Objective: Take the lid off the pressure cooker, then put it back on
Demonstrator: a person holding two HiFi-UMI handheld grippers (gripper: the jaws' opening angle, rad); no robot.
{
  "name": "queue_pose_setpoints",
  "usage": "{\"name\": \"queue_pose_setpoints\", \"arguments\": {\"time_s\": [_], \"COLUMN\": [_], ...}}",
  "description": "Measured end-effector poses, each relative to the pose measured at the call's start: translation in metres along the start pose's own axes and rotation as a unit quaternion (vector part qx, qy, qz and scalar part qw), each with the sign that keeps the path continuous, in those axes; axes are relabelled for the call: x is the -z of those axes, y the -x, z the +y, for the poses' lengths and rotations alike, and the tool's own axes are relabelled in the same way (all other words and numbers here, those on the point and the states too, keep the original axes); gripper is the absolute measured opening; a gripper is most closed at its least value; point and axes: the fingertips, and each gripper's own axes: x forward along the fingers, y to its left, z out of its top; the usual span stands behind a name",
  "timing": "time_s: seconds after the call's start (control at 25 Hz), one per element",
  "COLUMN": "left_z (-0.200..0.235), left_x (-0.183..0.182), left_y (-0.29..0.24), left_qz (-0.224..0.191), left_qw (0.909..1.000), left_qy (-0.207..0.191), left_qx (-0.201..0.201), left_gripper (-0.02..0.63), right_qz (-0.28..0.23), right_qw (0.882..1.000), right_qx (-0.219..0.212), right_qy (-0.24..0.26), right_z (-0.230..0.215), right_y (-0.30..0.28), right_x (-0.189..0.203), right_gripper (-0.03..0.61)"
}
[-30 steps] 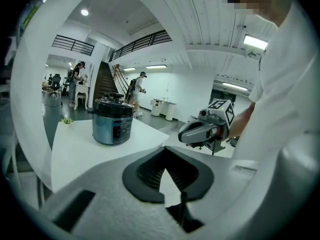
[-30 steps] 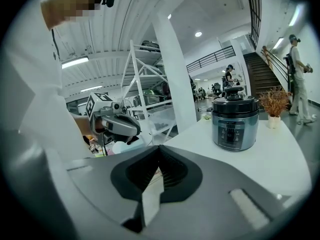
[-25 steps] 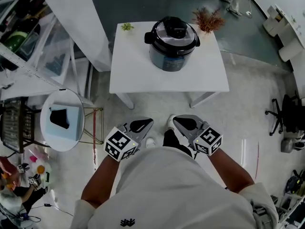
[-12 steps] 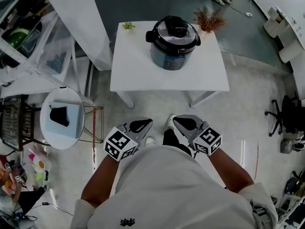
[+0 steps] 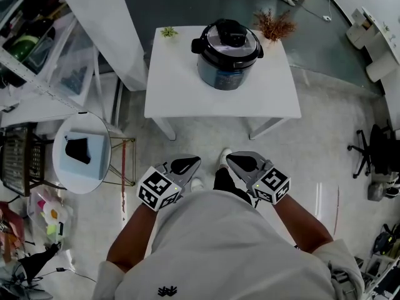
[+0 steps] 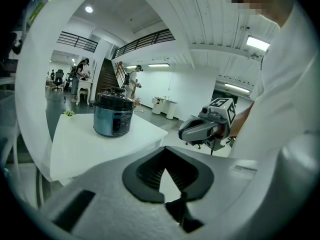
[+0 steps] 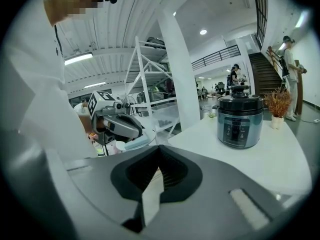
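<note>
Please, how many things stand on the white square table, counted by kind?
Pressure cooker: 1
Plants: 2, a green plant and a reddish-brown plant
Total: 3

One pressure cooker [image 5: 226, 61], one lid [image 5: 230, 39], one white table [image 5: 187, 99]. Plants, that's two: one green plant [image 5: 167, 33], one reddish plant [image 5: 274, 25]. Grippers, two again: left gripper [image 5: 195, 160], right gripper [image 5: 231, 159]. Off to the sides, one round side table [image 5: 81, 125] and one office chair [image 5: 375, 147].
</note>
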Motion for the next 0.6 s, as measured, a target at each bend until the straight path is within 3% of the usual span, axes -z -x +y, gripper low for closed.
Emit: {"name": "queue_pose_setpoints", "arguments": {"time_s": [0.6], "left_z": [-0.0052], "left_x": [0.0068], "left_y": [0.0006], "left_qz": [0.006], "left_qw": [1.0000], "left_qy": [0.003], "left_qx": [0.003], "left_gripper": [0.006], "right_qz": [0.008], "right_qw": [1.000], "right_qx": [-0.004], "right_qy": [0.004], "right_z": [0.0047], "right_y": [0.0006], "right_x": [0.0056], "right_gripper": [0.012]}}
